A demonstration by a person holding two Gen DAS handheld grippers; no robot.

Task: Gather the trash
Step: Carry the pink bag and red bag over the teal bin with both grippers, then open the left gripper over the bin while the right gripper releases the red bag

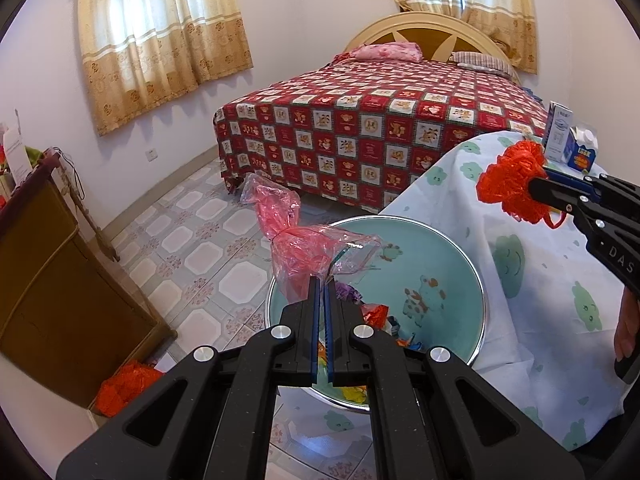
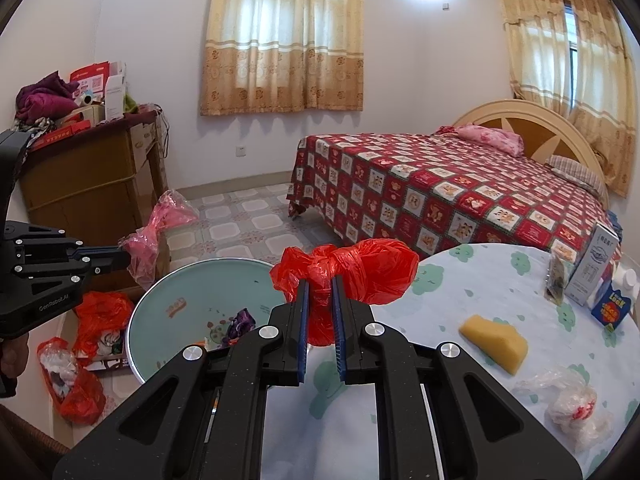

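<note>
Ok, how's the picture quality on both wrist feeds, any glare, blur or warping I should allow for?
Left wrist: sharp and evenly lit, the curtains blown out by backlight, strong fisheye bending at the edges, the left tool shut on the pink bag. Right wrist: also sharp, a ceiling-light hotspot, dark corner vignette, the right tool shut on the red bag.

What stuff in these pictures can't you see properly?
- What is wrapped in the red bag: right wrist view, knotted opaque plastic hides it.
- The near part of the basin: left wrist view, the left gripper and its pink bag cover it.
- The print on the cartons: right wrist view, too small and at the edge.
- The clear bag: right wrist view, contents blurred.
</note>
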